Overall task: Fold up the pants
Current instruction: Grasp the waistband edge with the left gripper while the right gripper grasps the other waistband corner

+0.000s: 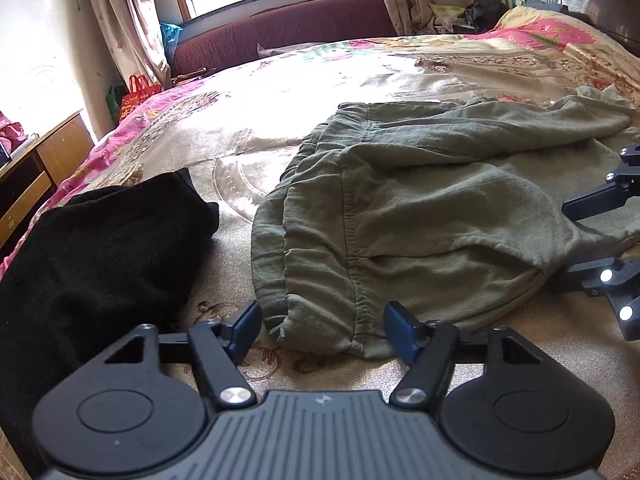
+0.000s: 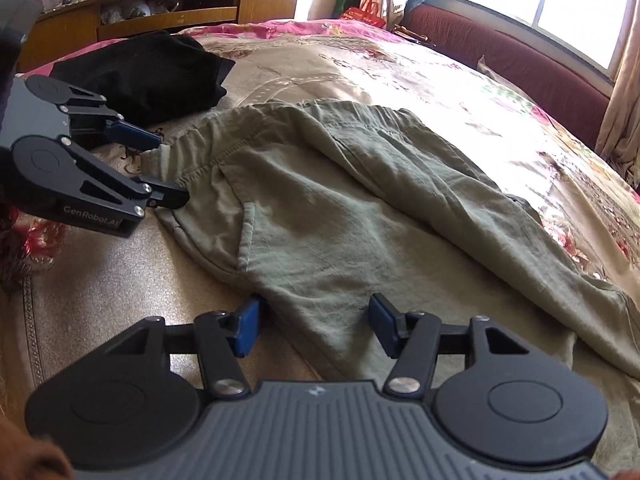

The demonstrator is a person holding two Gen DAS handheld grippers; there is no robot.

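Observation:
Olive green pants (image 1: 420, 216) lie rumpled on the bed, the elastic waistband toward my left gripper. My left gripper (image 1: 324, 330) is open, its blue pads on either side of the waistband corner. In the right wrist view it (image 2: 170, 168) reaches the waistband from the left. My right gripper (image 2: 314, 324) is open, its pads astride the near edge of the pants (image 2: 320, 208) around the hip and leg. In the left wrist view the right gripper (image 1: 572, 236) enters from the right edge, open at the pants' side.
A folded black garment (image 1: 100, 248) lies left of the pants, also in the right wrist view (image 2: 152, 68). The floral bedspread (image 1: 248, 128) covers the bed. A maroon window bench (image 1: 288, 32) lies beyond and a wooden cabinet (image 2: 160, 12) stands beside the bed.

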